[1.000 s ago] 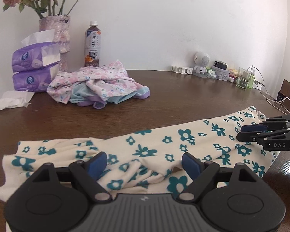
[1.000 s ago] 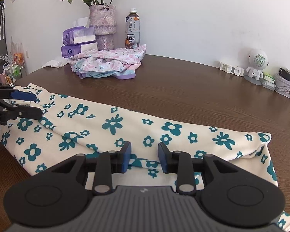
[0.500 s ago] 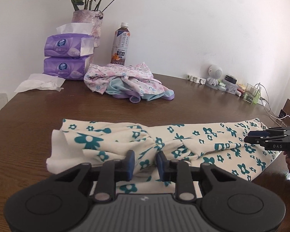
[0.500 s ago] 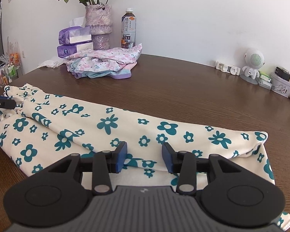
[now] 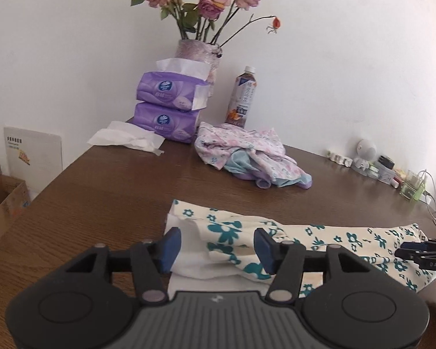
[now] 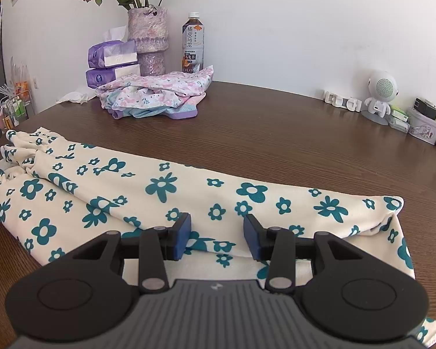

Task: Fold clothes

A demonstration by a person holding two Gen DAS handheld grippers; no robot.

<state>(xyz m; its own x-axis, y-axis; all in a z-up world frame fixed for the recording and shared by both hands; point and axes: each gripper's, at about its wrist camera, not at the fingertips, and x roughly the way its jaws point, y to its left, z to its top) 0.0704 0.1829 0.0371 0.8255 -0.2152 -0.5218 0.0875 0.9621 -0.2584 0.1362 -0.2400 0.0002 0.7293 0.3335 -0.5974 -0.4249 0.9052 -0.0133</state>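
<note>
The brown wooden bench [image 6: 276,133] holds a long cream cloth with teal flowers [image 6: 160,186], doubled lengthwise into a strip, short ends unfolded. It runs left to right, nearer than the pink bundle of clothes [image 6: 157,96]. The left gripper [image 5: 216,247] and right gripper [image 6: 217,234] gape, holding nothing.

Left tongs [image 5: 216,247] and right tongs [image 6: 217,236] both spread wide, empty, held low.

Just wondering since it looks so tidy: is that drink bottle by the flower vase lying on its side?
No, the drink bottle stands upright beside the vase, behind the pile of pastel clothes.
</note>
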